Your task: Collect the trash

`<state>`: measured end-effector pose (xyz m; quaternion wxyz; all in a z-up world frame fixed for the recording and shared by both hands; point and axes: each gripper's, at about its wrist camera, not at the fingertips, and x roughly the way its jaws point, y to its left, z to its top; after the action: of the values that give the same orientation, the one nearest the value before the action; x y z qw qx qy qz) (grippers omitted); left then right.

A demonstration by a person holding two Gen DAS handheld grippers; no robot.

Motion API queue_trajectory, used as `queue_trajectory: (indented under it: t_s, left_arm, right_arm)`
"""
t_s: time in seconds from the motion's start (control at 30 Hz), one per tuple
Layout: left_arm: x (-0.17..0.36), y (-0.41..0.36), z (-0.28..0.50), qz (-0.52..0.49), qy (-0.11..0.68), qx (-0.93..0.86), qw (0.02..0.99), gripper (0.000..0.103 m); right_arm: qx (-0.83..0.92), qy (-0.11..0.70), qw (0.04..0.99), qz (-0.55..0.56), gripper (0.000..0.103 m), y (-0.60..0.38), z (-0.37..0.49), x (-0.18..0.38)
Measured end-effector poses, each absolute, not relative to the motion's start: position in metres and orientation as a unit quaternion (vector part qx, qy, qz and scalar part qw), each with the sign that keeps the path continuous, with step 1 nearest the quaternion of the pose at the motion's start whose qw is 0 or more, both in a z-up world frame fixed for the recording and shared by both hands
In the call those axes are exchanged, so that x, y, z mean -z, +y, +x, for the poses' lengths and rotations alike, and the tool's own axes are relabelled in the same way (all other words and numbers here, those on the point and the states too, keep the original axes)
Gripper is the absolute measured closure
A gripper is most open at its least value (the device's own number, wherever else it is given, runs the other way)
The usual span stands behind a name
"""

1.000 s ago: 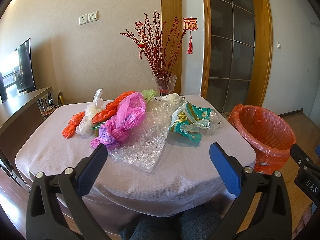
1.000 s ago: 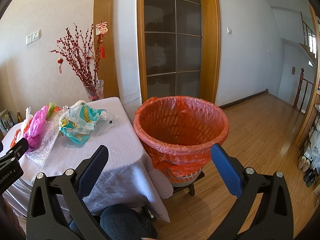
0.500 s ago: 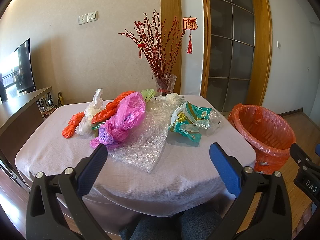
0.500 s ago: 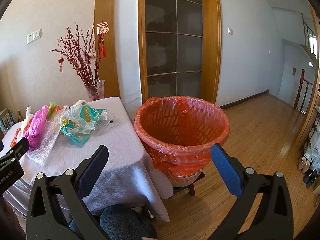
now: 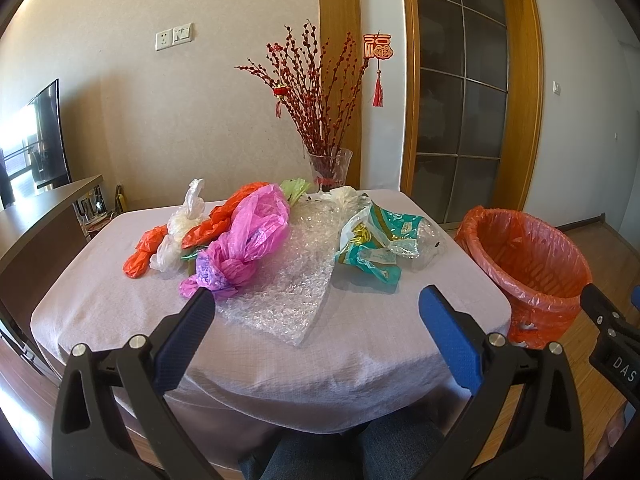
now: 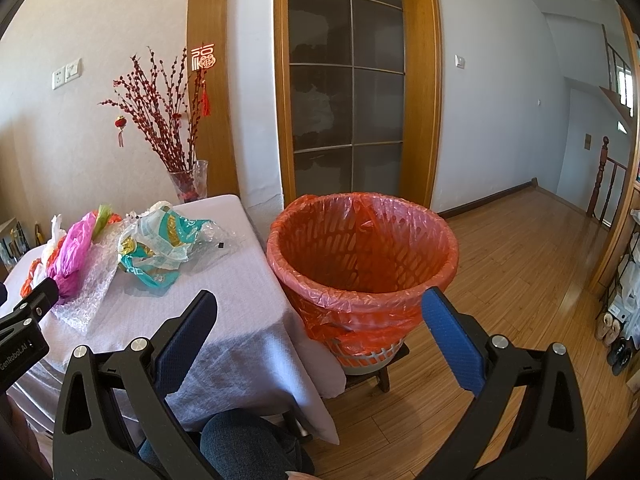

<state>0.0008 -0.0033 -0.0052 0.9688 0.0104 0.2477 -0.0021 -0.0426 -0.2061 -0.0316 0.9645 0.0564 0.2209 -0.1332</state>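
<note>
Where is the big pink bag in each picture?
Left wrist view: pink bag left of centre on the table.
Right wrist view: pink bag at far left.
Shared landmark: the bubble wrap beside it.

A pale lilac cloth with a fine woven grid covers the tabletop (image 5: 360, 360). Toward its left edge lie a crumpled orange-red plastic bag (image 5: 142, 254) and a white plastic bag (image 5: 182, 222). Nearer the middle sits a glossy magenta-pink plastic bag (image 5: 252, 236) with a violet patch, on a clear bubble-wrap sheet (image 5: 292, 292) dotted all over with small round cells. Toward the right edge is a teal, white and gold printed wrapper (image 5: 376, 244). Beside the right edge stands a white slotted waste basket lined with a translucent orange-red bag (image 6: 360, 256). At the far edge a clear glass vase (image 5: 329, 168) holds dark red berry branches. The left hand-held gripper (image 5: 316, 320) and right hand-held gripper (image 6: 320, 320) are black with blue pads.
</note>
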Motion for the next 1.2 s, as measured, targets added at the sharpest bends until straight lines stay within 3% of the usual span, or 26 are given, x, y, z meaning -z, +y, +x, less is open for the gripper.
queue_trajectory:
  t_s: [0.97,1.07,1.2]
  left_arm:
    - [0.017,0.032,0.015,0.005,0.264,-0.046,0.963,0.004]
    - [0.02,0.048,0.022,0.002,0.267,-0.063,0.962,0.004]
    - [0.021,0.068,0.031,0.001,0.265,-0.078,0.961,0.004]
  right_arm:
    - [0.046,0.235,0.968,0.069,0.002,-0.183,-0.002,0.032]
    - [0.012,0.243,0.968,0.067,0.009,-0.166,0.019,0.03]
    - [-0.028,0.253,0.965,0.063,0.026,-0.142,0.051,0.028]
